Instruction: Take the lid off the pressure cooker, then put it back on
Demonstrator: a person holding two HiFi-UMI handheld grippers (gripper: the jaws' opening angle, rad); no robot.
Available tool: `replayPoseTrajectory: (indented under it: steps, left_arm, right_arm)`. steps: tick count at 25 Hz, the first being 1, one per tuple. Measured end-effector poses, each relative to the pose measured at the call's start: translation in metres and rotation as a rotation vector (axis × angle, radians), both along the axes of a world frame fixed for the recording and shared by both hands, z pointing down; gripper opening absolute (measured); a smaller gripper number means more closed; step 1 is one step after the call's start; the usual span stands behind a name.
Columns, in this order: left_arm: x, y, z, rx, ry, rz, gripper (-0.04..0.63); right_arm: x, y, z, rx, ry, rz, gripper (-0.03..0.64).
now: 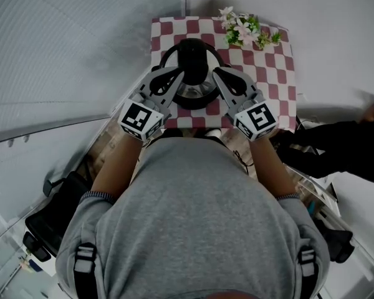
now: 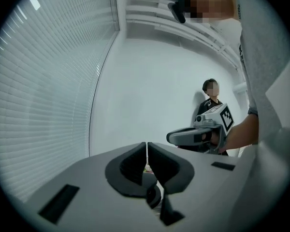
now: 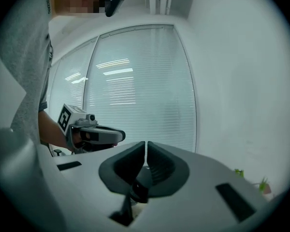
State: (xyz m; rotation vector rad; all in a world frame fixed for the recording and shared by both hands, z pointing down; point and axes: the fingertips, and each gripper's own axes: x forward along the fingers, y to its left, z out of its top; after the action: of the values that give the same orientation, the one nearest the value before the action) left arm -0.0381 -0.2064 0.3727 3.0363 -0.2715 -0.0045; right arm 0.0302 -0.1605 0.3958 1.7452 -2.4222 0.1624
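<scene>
The pressure cooker (image 1: 192, 95) stands on a red and white chequered cloth (image 1: 280, 67), its black lid handle (image 1: 192, 58) on top. My left gripper (image 1: 179, 75) comes in from the lower left and its tips lie beside that handle. My right gripper (image 1: 217, 73) mirrors it from the lower right. In the left gripper view the jaws (image 2: 146, 146) are closed tip to tip with nothing between them. The right gripper view shows the same for its jaws (image 3: 146, 146). A dark rounded part (image 2: 153, 197) shows below them; I cannot tell what it is. Each gripper view shows the other gripper (image 2: 193, 135) (image 3: 94, 134) opposite.
A small pot of pink flowers (image 1: 246, 30) sits at the cloth's far right corner. Window blinds (image 3: 135, 95) run along the left side and a white wall (image 2: 154, 95) stands behind the table. A person in dark clothes (image 2: 210, 103) stands to the right.
</scene>
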Motion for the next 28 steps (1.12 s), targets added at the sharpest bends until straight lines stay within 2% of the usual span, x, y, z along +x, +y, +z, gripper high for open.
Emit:
replayPoseTrajectory:
  steps: [4,10,19,28]
  left_arm:
    - [0.002,0.001,-0.001,0.034,-0.002,-0.008,0.017]
    - [-0.001,-0.002,-0.006,0.032,0.017,-0.024,0.018]
    - [-0.005,-0.004,-0.012,0.055,0.026,-0.036,0.018]
    - [-0.010,-0.011,-0.018,0.068,0.018,-0.062,0.020]
  right_arm:
    - [0.000,0.002,-0.008,0.039,0.017,0.021,0.005]
    - [-0.004,0.002,-0.019,0.078,0.051,0.037,0.005]
    - [0.005,0.007,-0.028,0.103,0.044,0.072,0.005]
    - [0.006,0.009,-0.037,0.113,0.068,0.063,0.006]
